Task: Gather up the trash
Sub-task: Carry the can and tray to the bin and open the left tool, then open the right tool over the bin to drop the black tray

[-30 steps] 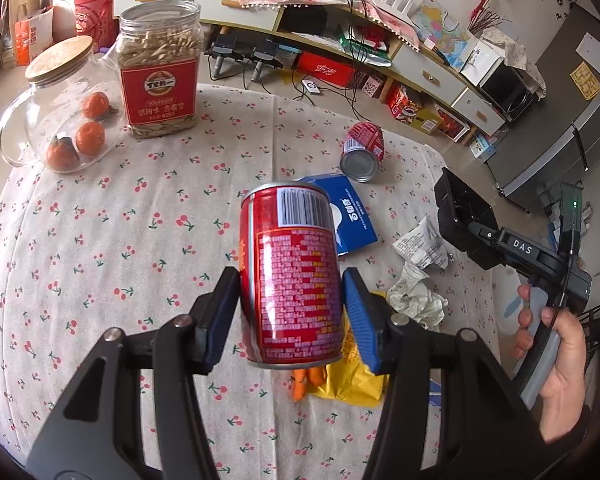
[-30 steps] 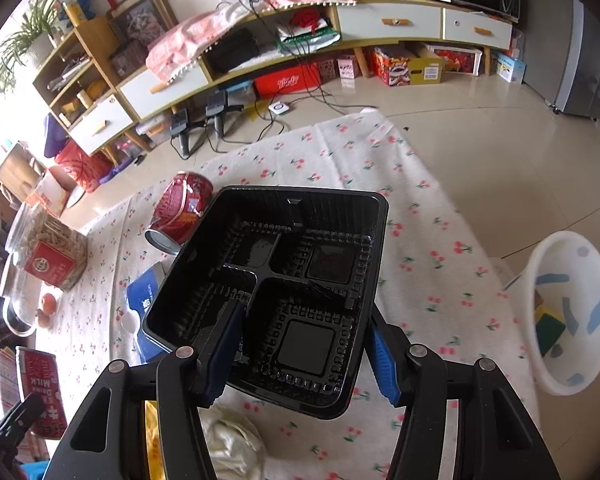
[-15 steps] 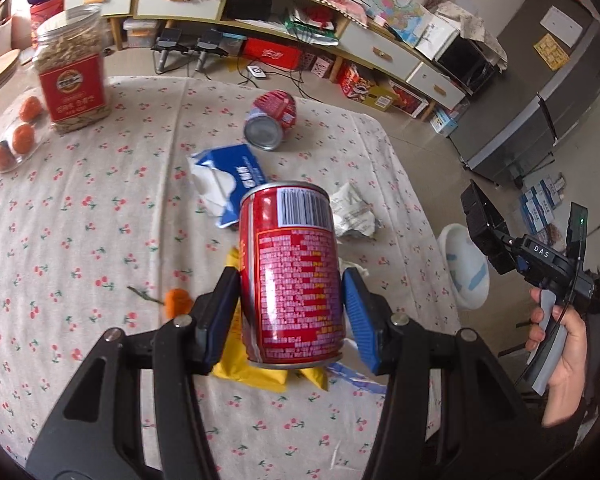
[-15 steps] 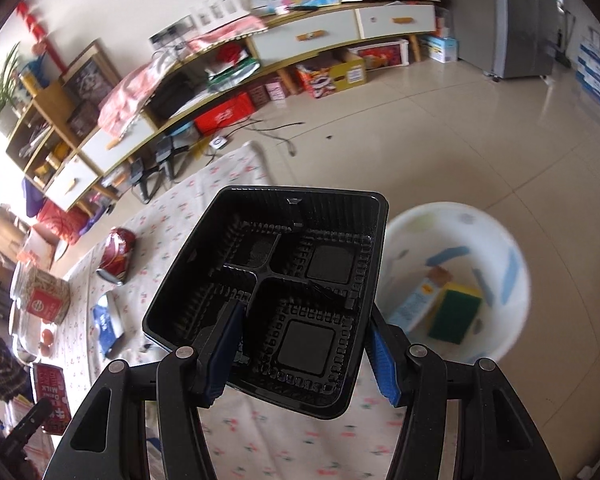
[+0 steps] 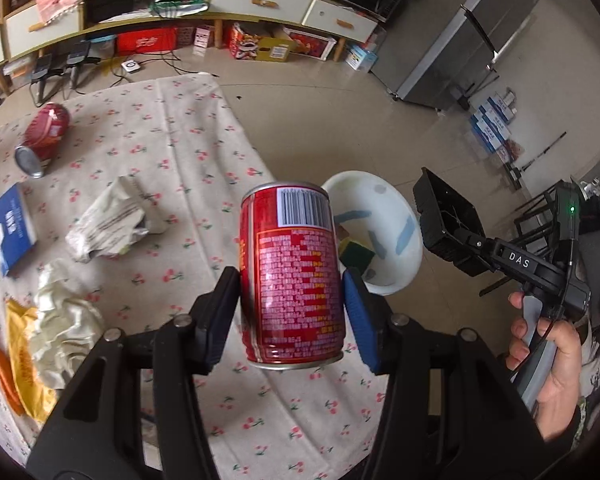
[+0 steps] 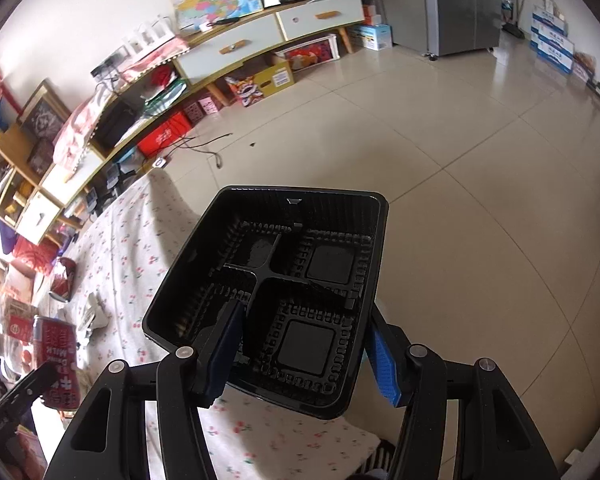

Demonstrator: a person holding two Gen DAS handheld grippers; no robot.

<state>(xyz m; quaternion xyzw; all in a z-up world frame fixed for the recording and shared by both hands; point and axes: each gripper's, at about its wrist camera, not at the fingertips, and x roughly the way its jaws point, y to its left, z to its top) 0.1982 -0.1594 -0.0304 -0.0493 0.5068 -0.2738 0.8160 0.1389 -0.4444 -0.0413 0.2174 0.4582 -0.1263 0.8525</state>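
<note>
Left hand-held gripper (image 5: 292, 304): we hold the red printed metal can (image 5: 294, 276) upright, both pads clamped against its sides.
Right hand-held gripper (image 6: 302, 344): we grip the black moulded plastic compartment tray (image 6: 284, 280), one pad inside it and one on its outer wall.
Bin: the white round plastic basin (image 5: 396, 224) sits on the floor just beyond the edge of the counter (image 5: 172, 128), already holding a green-and-yellow sponge (image 5: 356, 252).
Key relation: in the left wrist view the basin lies ahead of the can and slightly right, partly hidden behind it; the can's long axis stands roughly vertical. In that view the tray hangs just right of the basin, so we judge the right hand nearer.
Left on the counter: a crumpled white paper wrapper (image 5: 108, 220), a tipped red can (image 5: 44, 140), a blue box (image 5: 14, 228).
</note>
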